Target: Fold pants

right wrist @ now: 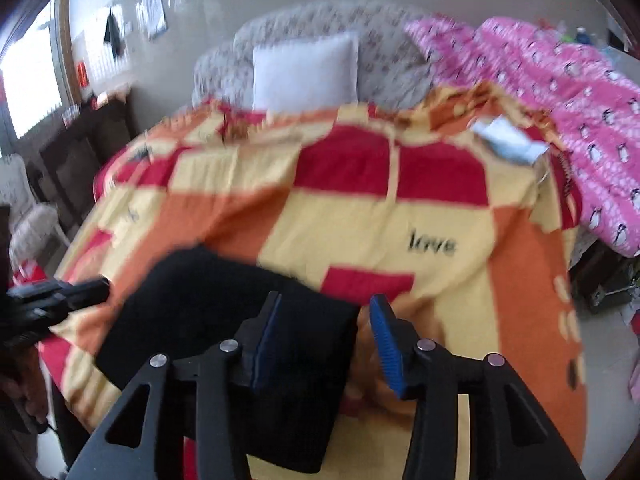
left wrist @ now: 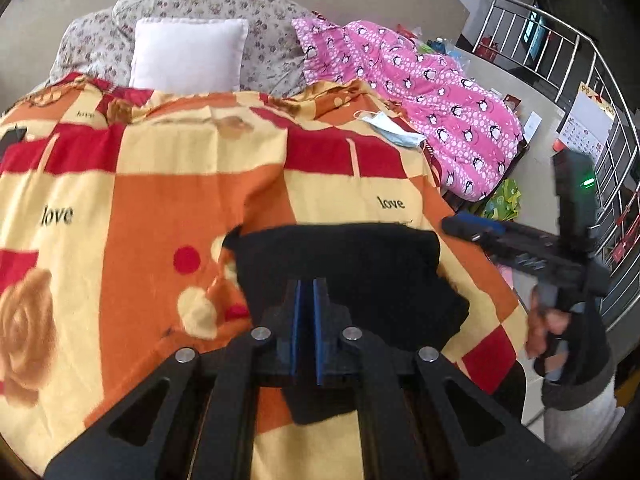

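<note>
The black pants (left wrist: 352, 268) lie folded into a thick bundle on the checked bed cover (left wrist: 160, 184), close to the bed's near edge. My left gripper (left wrist: 308, 292) is shut, its blue pads pressed together over the bundle's near side; no cloth shows between them. The right gripper (left wrist: 456, 225) comes in from the right, held by a hand, just past the bundle's far right corner. In the right wrist view my right gripper (right wrist: 326, 300) stands open over the right edge of the pants (right wrist: 208, 312), pads not pressing on them. The left gripper (right wrist: 96, 286) shows at the left.
A white pillow (left wrist: 188, 54) leans on a floral cushion (left wrist: 272, 28) at the head of the bed. A pink penguin quilt (left wrist: 448, 112) and a blue face mask (left wrist: 394, 128) lie at the far right. A metal railing (left wrist: 580, 64) stands beyond the bed's right side.
</note>
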Available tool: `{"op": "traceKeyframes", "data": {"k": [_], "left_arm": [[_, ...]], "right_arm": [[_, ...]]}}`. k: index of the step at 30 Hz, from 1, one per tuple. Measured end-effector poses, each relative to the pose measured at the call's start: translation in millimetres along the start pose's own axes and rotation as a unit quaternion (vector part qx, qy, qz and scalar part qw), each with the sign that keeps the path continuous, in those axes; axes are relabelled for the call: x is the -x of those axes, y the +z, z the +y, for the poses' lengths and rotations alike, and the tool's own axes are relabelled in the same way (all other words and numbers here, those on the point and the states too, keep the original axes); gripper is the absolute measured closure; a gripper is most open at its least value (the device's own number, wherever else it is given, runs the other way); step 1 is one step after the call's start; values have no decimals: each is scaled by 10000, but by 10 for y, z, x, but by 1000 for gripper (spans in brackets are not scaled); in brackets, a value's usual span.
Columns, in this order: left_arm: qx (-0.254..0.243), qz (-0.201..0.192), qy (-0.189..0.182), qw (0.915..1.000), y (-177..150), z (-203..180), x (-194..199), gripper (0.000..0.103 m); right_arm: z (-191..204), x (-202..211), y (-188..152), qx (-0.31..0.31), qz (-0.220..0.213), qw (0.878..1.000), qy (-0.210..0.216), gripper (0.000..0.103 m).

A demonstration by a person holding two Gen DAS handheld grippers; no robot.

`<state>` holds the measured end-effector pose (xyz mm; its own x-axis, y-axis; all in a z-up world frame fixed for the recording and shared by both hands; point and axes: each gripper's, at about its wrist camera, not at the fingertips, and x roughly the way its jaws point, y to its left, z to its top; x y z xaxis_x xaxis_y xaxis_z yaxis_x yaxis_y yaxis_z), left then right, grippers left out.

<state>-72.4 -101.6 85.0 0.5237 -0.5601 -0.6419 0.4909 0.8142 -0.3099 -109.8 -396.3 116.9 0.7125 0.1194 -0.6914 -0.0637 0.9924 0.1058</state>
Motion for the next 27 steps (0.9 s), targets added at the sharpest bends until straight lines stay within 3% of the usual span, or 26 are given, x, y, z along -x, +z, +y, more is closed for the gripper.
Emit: {"op": "traceKeyframes", "data": {"k": [2, 5, 7, 11, 17, 27], "left_arm": [[-43, 48, 47, 10000, 57, -52, -73, 101], [-8, 221, 219, 9995, 101, -91, -287, 100], [76, 425, 296, 9986, 91, -67, -444, 100], [9, 584, 583, 9966, 34, -65, -667, 100], [-132, 496, 751, 9959, 32, -111, -694, 100], [-200, 353, 770, 9962, -32, -190, -445, 100]], "right_arm": [[44, 109, 60, -89, -127, 9992, 356, 57], [239, -14, 66, 102, 58, 9969, 783, 59], [375, -239, 5, 298, 296, 9966, 707, 74], [293, -636, -139, 106, 665, 9963, 536, 84], [258, -650, -168, 81, 646, 9960, 617, 80], [438, -80, -265, 363, 518, 9948, 804, 77]]}}
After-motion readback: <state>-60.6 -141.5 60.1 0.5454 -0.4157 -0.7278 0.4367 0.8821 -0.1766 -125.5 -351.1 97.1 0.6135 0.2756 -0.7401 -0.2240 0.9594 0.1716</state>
